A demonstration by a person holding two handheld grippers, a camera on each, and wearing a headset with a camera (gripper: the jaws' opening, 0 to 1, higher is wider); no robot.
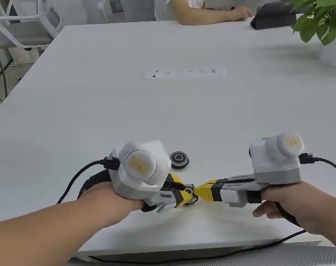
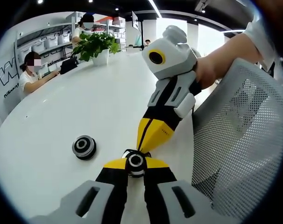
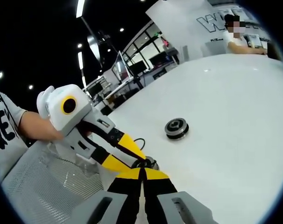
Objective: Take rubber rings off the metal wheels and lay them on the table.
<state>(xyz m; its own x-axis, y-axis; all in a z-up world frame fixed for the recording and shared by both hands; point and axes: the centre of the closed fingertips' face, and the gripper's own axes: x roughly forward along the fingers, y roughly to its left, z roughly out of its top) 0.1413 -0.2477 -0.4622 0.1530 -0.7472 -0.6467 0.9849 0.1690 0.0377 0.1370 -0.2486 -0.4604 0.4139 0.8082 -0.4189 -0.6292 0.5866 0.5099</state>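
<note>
The left gripper (image 1: 183, 197) has its fingers (image 2: 114, 164) clamped on a metal wheel (image 2: 135, 161) just above the bench's (image 1: 101, 94) near edge, likely to steady it. The right gripper (image 1: 200, 192) meets it head-on, fingers (image 3: 154, 173) drawn together at the wheel's rim, apparently to nip the rubber ring; whether they have caught it cannot be told. A second wheel (image 1: 179, 159) lies nearby.

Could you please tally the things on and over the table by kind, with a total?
Metal wheels: 2, a loose wheel on the table and a clamped wheel in the left gripper
Grippers: 2, counting the right gripper
Potted plant: 1
Socket strip: 1
Total: 6
</note>
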